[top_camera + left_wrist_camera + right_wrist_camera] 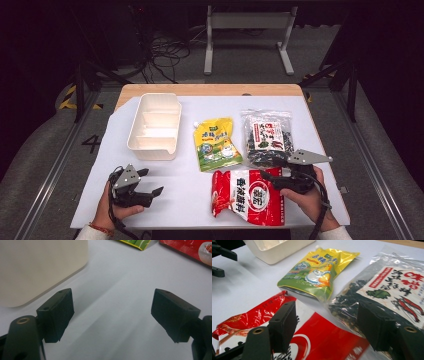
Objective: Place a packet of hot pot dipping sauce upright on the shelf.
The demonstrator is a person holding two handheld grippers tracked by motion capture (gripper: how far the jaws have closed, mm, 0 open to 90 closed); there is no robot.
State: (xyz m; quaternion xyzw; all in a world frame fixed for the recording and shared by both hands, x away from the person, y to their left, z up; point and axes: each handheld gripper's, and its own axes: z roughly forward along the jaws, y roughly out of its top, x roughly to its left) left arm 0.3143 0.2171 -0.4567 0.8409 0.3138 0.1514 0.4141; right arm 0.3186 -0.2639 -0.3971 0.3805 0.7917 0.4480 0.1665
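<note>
Three snack bags lie on the white table. A yellow-green pouch (216, 144) (314, 272) is in the middle, and a clear bag of dark seaweed (266, 135) (397, 287) lies to its right. In front of them is a red and white bag (247, 196) (324, 332). My right gripper (267, 179) (327, 315) is open, with its jaws over the red bag's far right corner and the seaweed bag's near edge, gripping nothing. My left gripper (152, 181) (112, 305) is open over bare table at the front left, pointing right.
A white divided tray (154, 125) (37, 267) stands at the back left, just beyond the left gripper. In the left gripper view, the corners of the yellow pouch (136, 243) and the red bag (190, 248) lie further off. The table's wooden far edge (210, 90) borders the floor.
</note>
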